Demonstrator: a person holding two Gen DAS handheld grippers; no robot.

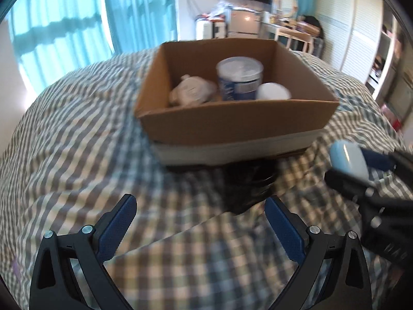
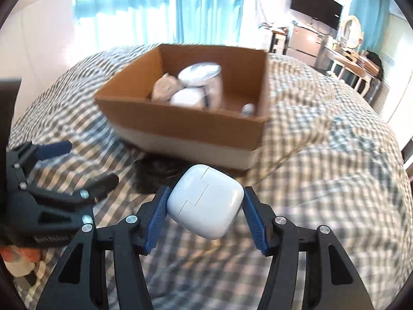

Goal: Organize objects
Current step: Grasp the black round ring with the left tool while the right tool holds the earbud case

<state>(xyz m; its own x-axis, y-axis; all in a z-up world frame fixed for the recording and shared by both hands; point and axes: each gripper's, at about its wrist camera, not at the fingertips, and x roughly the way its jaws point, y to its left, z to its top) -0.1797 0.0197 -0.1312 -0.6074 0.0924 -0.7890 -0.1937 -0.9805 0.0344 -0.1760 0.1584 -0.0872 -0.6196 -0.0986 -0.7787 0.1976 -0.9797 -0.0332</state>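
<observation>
An open cardboard box (image 1: 232, 121) (image 2: 180, 121) sits on a checked bedspread (image 1: 77, 134). Inside it are a tin can with a blue label (image 1: 240, 77) (image 2: 204, 77), a beige soft toy (image 1: 191, 90) (image 2: 165, 85) and a white round thing (image 1: 273, 91) (image 2: 188, 97). My right gripper (image 2: 204, 204) (image 1: 353, 165) is shut on a white earbud case (image 2: 206, 204) (image 1: 348, 157), held above the bed just before the box. My left gripper (image 1: 200, 204) (image 2: 87, 162) is open with nothing between its fingers. Ahead of it a black object (image 1: 247, 183) (image 2: 152, 173) lies against the box's near wall.
A small pale item (image 2: 247, 108) lies in the box's right corner. Blue curtains (image 1: 64, 25), a wall screen (image 2: 315, 5), and a desk with a mirror (image 2: 351, 51) stand beyond the bed. Something orange and white (image 2: 18, 258) shows at the lower left.
</observation>
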